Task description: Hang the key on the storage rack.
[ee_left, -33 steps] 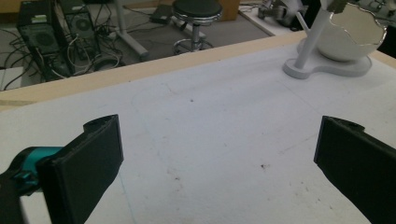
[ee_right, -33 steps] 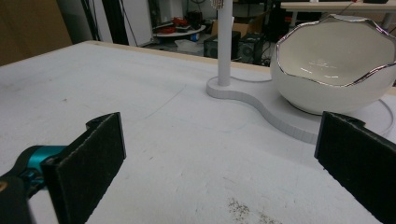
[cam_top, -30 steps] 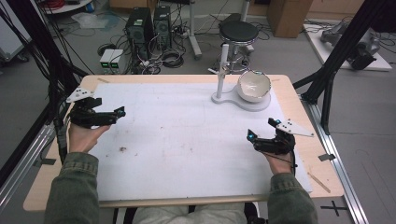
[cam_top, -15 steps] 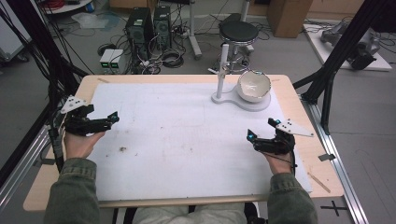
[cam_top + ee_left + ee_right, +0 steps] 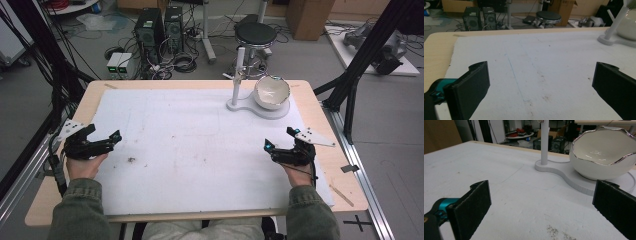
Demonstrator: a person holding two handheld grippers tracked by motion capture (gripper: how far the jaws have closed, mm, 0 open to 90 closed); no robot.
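A wooden desk (image 5: 320, 107) is seen from the high view, most of its top covered by a white sheet (image 5: 195, 145). A white bowl (image 5: 272, 92) with a wavy silver rim is placed on a flat white stand (image 5: 250, 107) near the far right corner of the sheet; a thin white post (image 5: 239, 72) rises from the stand just left of the bowl.

The left gripper (image 5: 102, 141) is held at the left edge of the sheet, well apart from the bowl, by a hand (image 5: 82, 167) in an olive sleeve (image 5: 80, 212). Its jaws are spread wide, as is shown in the left gripper view, where bare sheet with a faint blue line (image 5: 515, 78) lies between them and the stand's post (image 5: 615, 22) is seen far off at the upper right. Nothing is held between the jaws.

The right gripper (image 5: 281, 139) is held near the right edge of the sheet, on the near side of the bowl and apart from it. Its jaws are likewise spread wide and hold nothing; in the right gripper view the bowl (image 5: 604, 155) is seen ahead, resting on the stand (image 5: 574, 180), with the post (image 5: 544, 142) to its left.

A small dark smudge (image 5: 132, 160) is marked on the sheet near the left gripper, far from the bowl. Beyond the desk, on the far side of the bowl, a black round stool (image 5: 255, 34) and computer cases (image 5: 160, 27) are seen on the floor.
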